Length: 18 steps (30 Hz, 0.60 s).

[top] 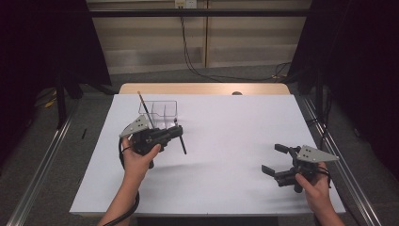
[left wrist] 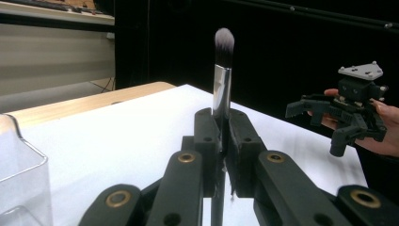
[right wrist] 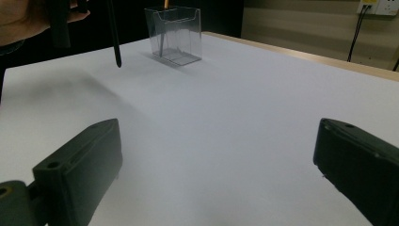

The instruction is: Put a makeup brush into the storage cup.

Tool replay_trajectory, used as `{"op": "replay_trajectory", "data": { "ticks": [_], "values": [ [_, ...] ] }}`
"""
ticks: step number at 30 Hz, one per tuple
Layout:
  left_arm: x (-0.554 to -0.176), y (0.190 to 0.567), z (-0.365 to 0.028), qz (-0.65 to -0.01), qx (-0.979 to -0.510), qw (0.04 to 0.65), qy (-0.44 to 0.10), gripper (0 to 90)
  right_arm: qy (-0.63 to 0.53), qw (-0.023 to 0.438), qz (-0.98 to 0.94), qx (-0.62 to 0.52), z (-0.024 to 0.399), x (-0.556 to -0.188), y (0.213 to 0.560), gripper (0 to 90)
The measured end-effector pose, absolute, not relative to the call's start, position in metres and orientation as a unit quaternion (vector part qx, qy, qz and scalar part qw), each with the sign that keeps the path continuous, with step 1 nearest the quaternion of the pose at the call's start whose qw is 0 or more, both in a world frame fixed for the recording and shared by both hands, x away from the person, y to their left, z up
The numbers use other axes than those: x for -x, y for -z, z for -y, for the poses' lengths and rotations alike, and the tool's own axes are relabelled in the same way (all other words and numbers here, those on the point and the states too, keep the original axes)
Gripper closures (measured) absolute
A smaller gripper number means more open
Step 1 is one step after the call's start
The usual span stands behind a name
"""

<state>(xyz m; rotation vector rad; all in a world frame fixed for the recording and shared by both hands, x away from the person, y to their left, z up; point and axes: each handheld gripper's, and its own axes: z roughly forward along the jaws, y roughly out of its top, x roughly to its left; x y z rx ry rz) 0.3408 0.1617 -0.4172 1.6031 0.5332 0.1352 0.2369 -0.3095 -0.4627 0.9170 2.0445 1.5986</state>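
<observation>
Makeup brush [left wrist: 221, 92] with a dark slim handle, silver metal ferrule and soft grey-tipped bristles stands upright in my left claw [left wrist: 221, 155], pinched at the handle just below the ferrule, above the white-covered bench [top: 226, 141]. I judge it light, stiff and smooth, so it could slip or pivot; gripping near the ferrule seems firmest, never on the bristles. A clear plastic box [top: 158, 109] sits just beyond. My right claw [top: 277, 160] is spread, holding nothing.
</observation>
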Motion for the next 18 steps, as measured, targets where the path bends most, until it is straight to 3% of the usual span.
{"op": "replay_trajectory", "data": {
  "ticks": [18],
  "values": [
    [-0.345, 0.414, -0.181, -0.255, -0.702, 0.660, -0.075, 83.9, -0.558, 0.201, -0.738, -0.322, 0.316, -0.231, 0.465, 1.2]
  ]
}}
